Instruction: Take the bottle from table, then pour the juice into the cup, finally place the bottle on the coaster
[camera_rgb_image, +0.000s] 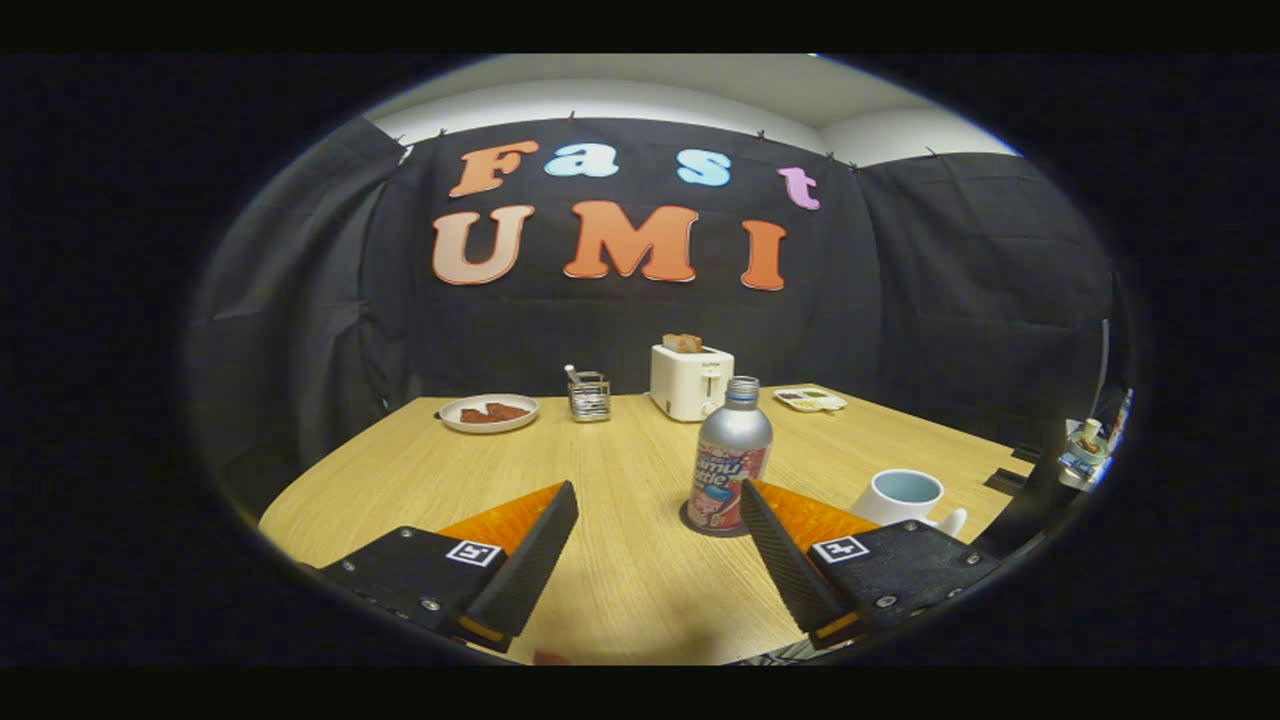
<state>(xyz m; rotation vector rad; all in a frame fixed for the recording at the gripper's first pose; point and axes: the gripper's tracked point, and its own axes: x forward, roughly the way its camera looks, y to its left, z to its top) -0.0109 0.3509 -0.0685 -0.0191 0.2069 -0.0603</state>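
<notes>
The gripper (655, 510) hangs spread wide with nothing between its fingers, while the bottle (731, 455) stands upright on the dark coaster (690, 522) — just ahead of them — with the cup (902, 496) nearby on the table (620, 460).

hand-held gripper (655, 510) held level, pointing forward, low over bench (620, 590). two fingers (530, 560) spread wide apart, wide gap between them, nothing clamped. both fingers angle slightly inward toward tips. right finger tip sits just beside bottle (732, 460), whether touching cannot tell; left finger well apart from it.
</notes>
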